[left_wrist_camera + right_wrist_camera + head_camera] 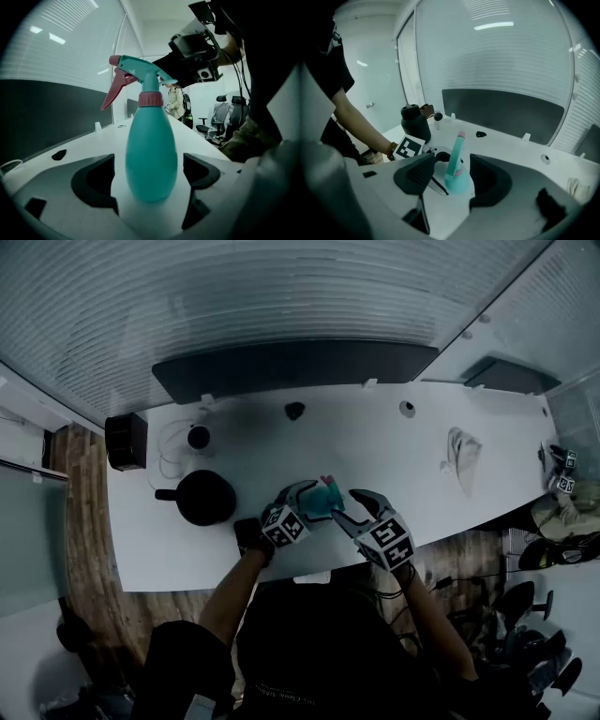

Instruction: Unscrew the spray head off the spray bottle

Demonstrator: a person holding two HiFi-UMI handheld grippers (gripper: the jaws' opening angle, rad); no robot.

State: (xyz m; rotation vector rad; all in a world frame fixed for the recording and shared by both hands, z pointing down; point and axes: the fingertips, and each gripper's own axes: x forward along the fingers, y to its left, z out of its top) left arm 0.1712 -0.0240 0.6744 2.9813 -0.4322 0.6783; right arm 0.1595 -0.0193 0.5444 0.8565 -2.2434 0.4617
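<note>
Not much done yet, tbh. The spray bottle (151,154) is stood upright on the white table (375,442), close to the near edge and a bit right of the black jug (204,496). The spray head (140,72) is seen fully seated, with the red collar (151,99) snug on the neck, so no unscrewing can be claimed from what's shown.

The left gripper (147,180) is spread wide. The bottle's body is sat between its jaws with a gap visible on both sides, so nothing's clamped. The right gripper (454,180) is brought in from the right and angled down, also opened wide. The head is lined up between its jaws but isn't pinched.

What's left, as far as can be judged, is basically everything: the body has to be clamped, the collar gripped and twisted loose, and the head lifted off.
</note>
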